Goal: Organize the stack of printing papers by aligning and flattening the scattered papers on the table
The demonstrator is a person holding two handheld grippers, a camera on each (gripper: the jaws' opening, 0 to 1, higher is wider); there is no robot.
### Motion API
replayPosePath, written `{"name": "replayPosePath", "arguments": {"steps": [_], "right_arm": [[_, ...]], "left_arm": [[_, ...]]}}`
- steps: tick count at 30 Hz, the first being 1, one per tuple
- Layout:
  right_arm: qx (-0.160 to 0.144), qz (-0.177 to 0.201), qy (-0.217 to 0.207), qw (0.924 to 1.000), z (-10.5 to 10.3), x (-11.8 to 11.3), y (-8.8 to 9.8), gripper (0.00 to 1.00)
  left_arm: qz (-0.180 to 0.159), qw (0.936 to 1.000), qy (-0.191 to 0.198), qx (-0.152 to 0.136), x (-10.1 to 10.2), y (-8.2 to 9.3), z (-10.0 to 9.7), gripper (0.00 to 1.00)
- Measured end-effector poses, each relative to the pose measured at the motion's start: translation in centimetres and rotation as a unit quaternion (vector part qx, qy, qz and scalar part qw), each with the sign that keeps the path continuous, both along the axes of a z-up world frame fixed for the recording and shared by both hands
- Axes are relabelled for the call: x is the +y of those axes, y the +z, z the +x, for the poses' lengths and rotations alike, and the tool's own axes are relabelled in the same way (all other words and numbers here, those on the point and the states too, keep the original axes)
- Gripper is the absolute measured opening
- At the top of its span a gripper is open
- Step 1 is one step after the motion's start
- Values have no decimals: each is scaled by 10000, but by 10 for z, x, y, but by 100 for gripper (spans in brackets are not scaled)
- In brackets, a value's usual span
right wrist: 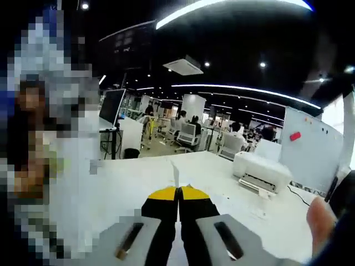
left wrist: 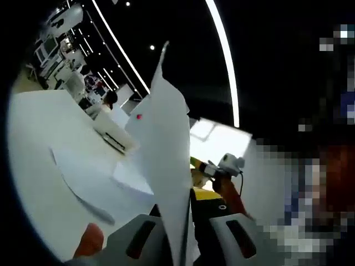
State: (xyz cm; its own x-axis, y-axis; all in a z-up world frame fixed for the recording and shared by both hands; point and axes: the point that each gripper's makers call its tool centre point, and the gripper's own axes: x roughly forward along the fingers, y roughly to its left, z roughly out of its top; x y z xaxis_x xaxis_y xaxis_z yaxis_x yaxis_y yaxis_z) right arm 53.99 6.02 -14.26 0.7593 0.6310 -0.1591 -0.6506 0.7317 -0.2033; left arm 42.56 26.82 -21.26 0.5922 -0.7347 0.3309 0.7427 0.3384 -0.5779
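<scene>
I find both the left gripper (left wrist: 186,233) and right gripper (right wrist: 179,213) clamping lifted paper (left wrist: 166,144); loose sheets (left wrist: 89,172) remain unaligned on the table (left wrist: 33,133).

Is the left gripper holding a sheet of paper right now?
Yes, the left gripper is pinching a white paper sheet that stands upright between its fingers.

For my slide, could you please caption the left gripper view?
Left gripper holds a paper sheet upright above the white table.
</scene>
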Motion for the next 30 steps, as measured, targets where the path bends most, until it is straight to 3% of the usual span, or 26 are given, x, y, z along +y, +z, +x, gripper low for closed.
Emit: {"name": "replayPosePath", "arguments": {"steps": [10,21,30], "right_arm": [[-142,617,507,9967,-43,-7,61,0],[-509,577,807,9938,-88,2,106,0],[-354,944,1425,9847,-134,23,132,0]], "left_arm": [[-134,9999,-18,57,-5,5,18,6],[-225,9994,112,257,-1,-9,34,6],[-334,9984,202,404,4,-18,43,6]]}}
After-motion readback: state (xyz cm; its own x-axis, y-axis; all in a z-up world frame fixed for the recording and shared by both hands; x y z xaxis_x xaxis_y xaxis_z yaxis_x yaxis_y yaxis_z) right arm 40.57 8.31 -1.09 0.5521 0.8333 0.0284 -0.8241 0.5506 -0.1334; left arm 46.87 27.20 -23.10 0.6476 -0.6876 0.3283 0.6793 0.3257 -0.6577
